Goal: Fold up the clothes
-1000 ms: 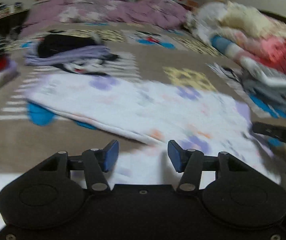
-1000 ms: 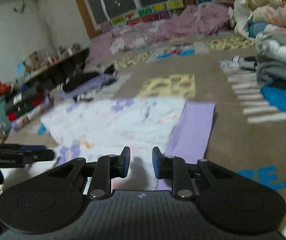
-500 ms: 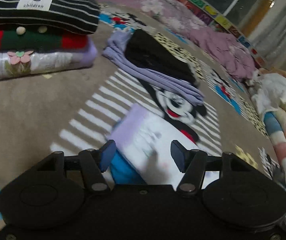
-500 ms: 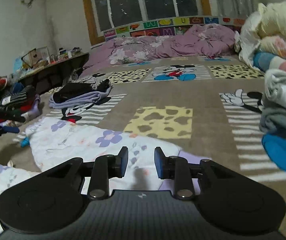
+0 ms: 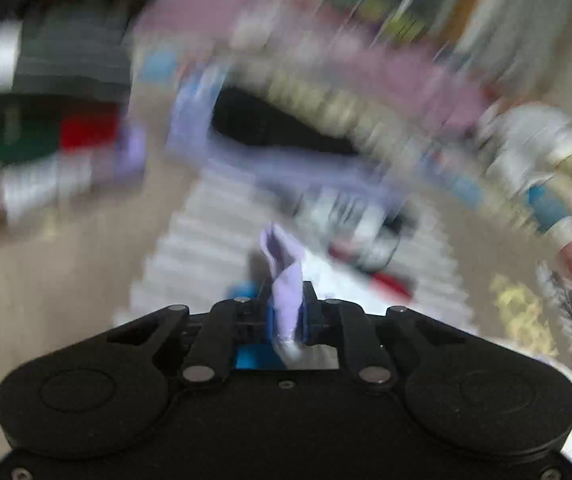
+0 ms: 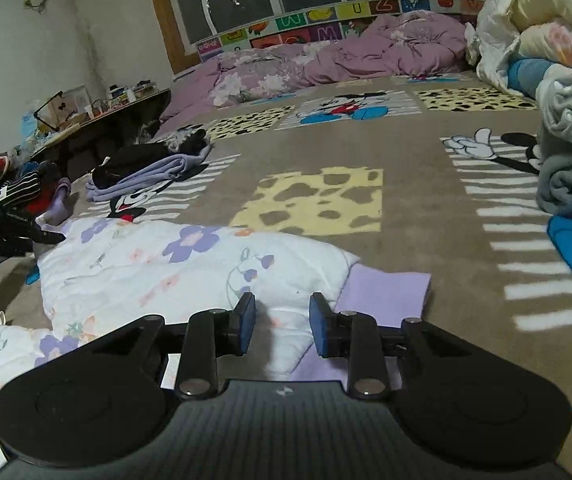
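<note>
A white floral garment (image 6: 174, 264) with lilac cuffs lies spread on the brown cartoon-print blanket (image 6: 325, 152). In the blurred left wrist view, my left gripper (image 5: 286, 312) is shut on a lilac cuff (image 5: 286, 280) of that garment at its far left corner. The left gripper also shows at the left edge of the right wrist view (image 6: 18, 228). My right gripper (image 6: 282, 320) is open just above the garment's near right end, beside another lilac cuff (image 6: 389, 292), holding nothing.
A stack of folded clothes (image 6: 26, 192) stands at the left. A lilac and black folded pile (image 6: 150, 168) lies beyond the garment. Rolled blankets (image 6: 565, 128) are piled at the right. A purple duvet (image 6: 345, 56) lies at the back.
My left gripper has closed on the lilac cuff and is moving fast, blurring its view. My right gripper has come lower and closer to the garment's right end and stays open.
</note>
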Demonstrator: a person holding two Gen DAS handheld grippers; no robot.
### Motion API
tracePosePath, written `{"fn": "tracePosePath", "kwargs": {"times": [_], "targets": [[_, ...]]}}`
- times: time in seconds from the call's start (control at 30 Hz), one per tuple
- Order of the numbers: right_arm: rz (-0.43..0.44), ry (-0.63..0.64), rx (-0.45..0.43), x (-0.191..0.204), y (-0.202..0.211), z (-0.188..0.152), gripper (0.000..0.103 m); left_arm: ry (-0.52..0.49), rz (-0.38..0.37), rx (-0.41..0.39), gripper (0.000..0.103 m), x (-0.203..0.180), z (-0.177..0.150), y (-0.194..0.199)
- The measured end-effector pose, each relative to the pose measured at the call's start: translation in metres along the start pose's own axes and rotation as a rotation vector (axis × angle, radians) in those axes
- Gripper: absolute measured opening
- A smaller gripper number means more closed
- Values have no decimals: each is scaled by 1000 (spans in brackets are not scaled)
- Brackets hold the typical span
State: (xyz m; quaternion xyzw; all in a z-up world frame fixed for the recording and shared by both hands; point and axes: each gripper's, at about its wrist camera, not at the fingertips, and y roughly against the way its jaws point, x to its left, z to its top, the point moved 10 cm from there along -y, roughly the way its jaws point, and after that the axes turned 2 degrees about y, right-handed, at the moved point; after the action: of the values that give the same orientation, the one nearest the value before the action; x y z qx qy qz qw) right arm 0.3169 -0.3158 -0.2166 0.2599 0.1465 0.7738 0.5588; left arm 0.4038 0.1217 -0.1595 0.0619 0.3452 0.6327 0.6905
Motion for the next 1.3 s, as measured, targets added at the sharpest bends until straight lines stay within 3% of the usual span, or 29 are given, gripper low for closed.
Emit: {"fn": "tracePosePath", "kwargs": {"times": [0.27, 0.4, 0.47, 0.57, 0.63, 0.77, 0.87, 1.0, 1.13, 1.23, 1.3], "targets": [[-7, -15, 15, -5, -3, -5, 26, -29, 107, 77, 13, 26, -21, -16], [-5, -19, 14, -6, -3, -4, 26, -49, 156, 120, 34, 31, -21, -21], [-5, -19, 14, -5, -2, -3, 26, -92, 214, 86, 48, 30, -13, -10], [-10, -13, 9, -4, 1, -1, 28, -159, 284, 23, 45, 26, -2, 12], [-10, -12, 2, -3, 6, 2, 30, -191, 268, 1, 45, 16, 0, 23], [5, 24, -31, 5, 19, 9, 40, -269, 164, 33, 45, -19, -17, 23], [20, 67, -34, 14, 22, 8, 39, -319, 179, 91, 46, -25, -37, 7], [-8, 83, 47, 11, 10, -5, 39, -177, 189, 139, 50, 7, -48, -10], [9, 48, 53, 5, 6, -10, 39, -59, 142, 143, 50, 18, -42, -7], [12, 40, 42, 5, 9, -10, 39, 29, 114, 114, 48, 21, -34, 12], [15, 27, 24, 3, 13, -9, 39, 20, 134, 93, 49, 21, -34, 32]]}}
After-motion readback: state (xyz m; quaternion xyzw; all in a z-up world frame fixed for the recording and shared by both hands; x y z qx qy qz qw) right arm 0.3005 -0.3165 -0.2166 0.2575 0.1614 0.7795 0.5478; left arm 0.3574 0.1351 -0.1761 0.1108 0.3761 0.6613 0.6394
